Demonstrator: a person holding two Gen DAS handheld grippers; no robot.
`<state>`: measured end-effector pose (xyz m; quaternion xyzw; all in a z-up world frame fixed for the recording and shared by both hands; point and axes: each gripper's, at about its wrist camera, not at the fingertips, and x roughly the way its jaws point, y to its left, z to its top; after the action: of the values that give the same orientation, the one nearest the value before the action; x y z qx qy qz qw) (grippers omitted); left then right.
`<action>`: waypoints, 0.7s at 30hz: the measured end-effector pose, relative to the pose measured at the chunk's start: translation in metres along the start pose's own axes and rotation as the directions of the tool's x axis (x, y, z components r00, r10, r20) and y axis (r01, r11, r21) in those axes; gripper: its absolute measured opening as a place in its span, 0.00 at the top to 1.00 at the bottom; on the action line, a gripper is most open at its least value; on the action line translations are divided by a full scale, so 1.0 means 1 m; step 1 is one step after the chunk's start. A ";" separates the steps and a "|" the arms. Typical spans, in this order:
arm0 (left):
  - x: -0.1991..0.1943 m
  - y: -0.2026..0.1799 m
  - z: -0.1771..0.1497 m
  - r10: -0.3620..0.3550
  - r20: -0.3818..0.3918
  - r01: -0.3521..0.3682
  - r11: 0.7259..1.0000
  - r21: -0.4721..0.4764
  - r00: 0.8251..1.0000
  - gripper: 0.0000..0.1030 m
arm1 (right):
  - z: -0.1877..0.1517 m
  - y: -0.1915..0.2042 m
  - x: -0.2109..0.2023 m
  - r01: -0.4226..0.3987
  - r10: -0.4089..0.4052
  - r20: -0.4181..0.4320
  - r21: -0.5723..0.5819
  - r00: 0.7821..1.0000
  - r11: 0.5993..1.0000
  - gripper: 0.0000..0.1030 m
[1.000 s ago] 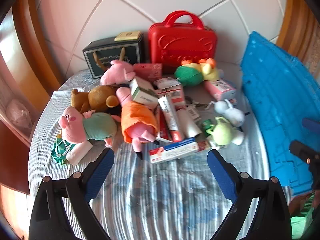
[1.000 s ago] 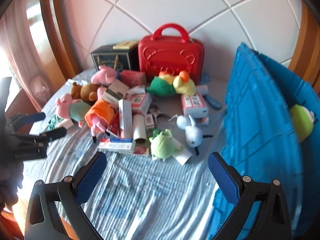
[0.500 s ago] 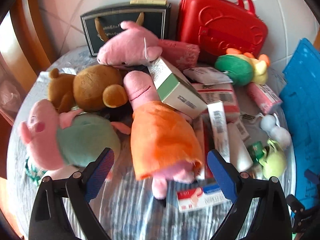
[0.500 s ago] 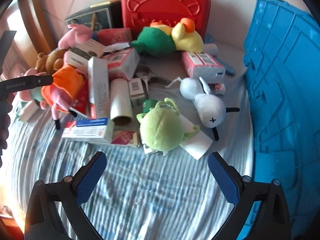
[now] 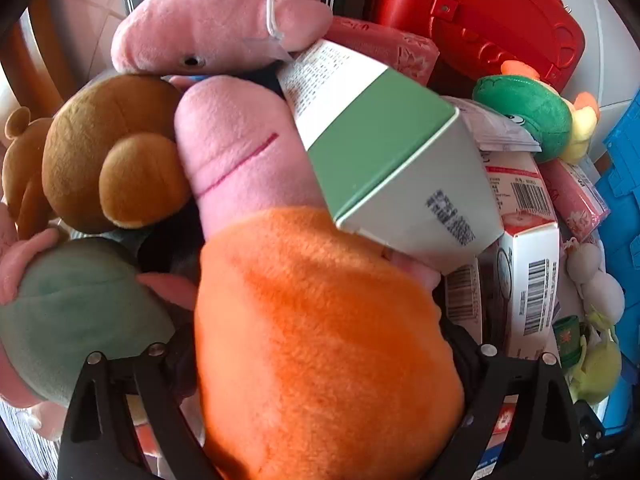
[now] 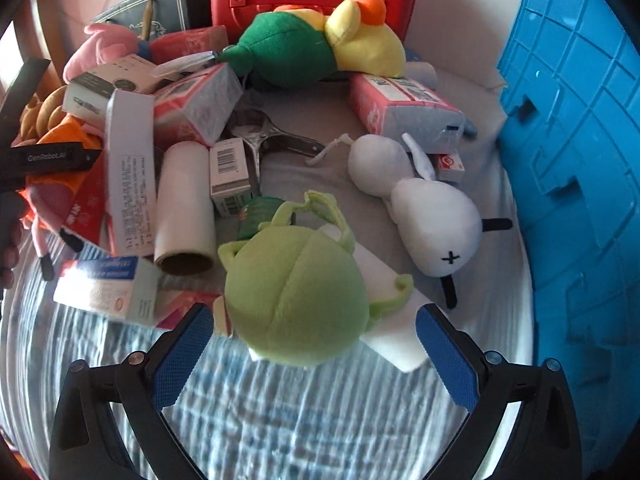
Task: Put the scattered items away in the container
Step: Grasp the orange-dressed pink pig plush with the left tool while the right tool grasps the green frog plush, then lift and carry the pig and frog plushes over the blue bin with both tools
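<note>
The orange-dressed pig plush (image 5: pixel 320 340) is straddled by the just-narrowing left gripper (image 5: pixel 320 364), contact seemingly unmade. Only the right view shows the blue container (image 6: pixel 580 160) fully; the right gripper (image 6: pixel 312 344) is spread wide around the green plush (image 6: pixel 296 292).

Both handheld grippers are black plastic frames with silver screws. The right gripper (image 6: pixel 314 350) carries textured blue pads on its fingers (image 6: pixel 182 354); the left gripper (image 6: pixel 48 158) bears white "GenRobot.AI" lettering.
</note>
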<state>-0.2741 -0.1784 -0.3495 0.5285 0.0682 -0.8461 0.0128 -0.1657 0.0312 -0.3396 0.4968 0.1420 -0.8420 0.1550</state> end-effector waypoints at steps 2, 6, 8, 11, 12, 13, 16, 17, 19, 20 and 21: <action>-0.003 -0.002 -0.001 -0.011 0.009 0.010 1.000 0.015 1.000 0.21 | 0.003 0.003 0.007 0.012 -0.012 -0.001 -0.004 1.000 1.000 0.06; -0.011 0.002 -0.006 -0.036 0.014 0.036 0.999 0.003 0.999 0.30 | 0.009 0.005 0.007 0.046 -0.046 0.018 -0.004 0.999 0.999 0.35; -0.017 0.001 -0.009 -0.043 0.016 0.043 0.999 0.007 0.999 0.31 | 0.011 0.005 0.007 0.038 -0.038 0.014 -0.004 0.999 0.999 0.39; -0.027 0.000 -0.015 -0.044 0.024 0.044 0.999 0.012 0.999 0.32 | 0.009 0.000 0.002 0.032 -0.032 0.008 0.011 0.999 0.999 0.40; -0.032 -0.001 -0.017 -0.044 0.028 0.044 0.999 0.012 0.999 0.32 | 0.009 -0.002 0.000 0.026 -0.026 0.005 0.018 1.000 1.000 0.40; -0.037 -0.002 -0.020 -0.042 0.033 0.041 0.999 0.013 0.999 0.32 | 0.008 -0.003 -0.003 0.021 -0.021 0.005 0.021 1.000 1.000 0.40; -0.053 -0.004 -0.029 -0.028 0.048 0.028 0.999 0.017 0.998 0.32 | 0.007 -0.005 -0.013 0.012 -0.012 0.015 0.020 1.000 1.000 0.40; -0.058 -0.005 -0.032 -0.024 0.049 0.023 1.000 0.016 0.999 0.32 | 0.006 -0.005 -0.016 0.009 -0.009 0.019 0.020 1.000 1.000 0.40; -0.066 0.004 -0.038 -0.020 0.055 0.019 1.000 0.012 0.998 0.32 | 0.006 -0.006 -0.024 -0.005 0.004 0.023 0.020 1.000 1.000 0.40; -0.071 0.003 -0.040 -0.021 0.058 0.020 1.000 0.010 0.998 0.32 | 0.005 -0.007 -0.028 -0.010 0.009 0.025 0.022 1.000 1.000 0.40; -0.075 0.002 -0.042 -0.020 0.061 0.020 1.000 0.010 0.998 0.32 | 0.004 -0.007 -0.033 -0.014 0.013 0.028 0.023 1.000 1.000 0.40</action>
<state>-0.2037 -0.1787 -0.3002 0.5015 0.0692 -0.8624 0.0039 -0.1566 0.0401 -0.3086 0.4876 0.1265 -0.8495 0.1567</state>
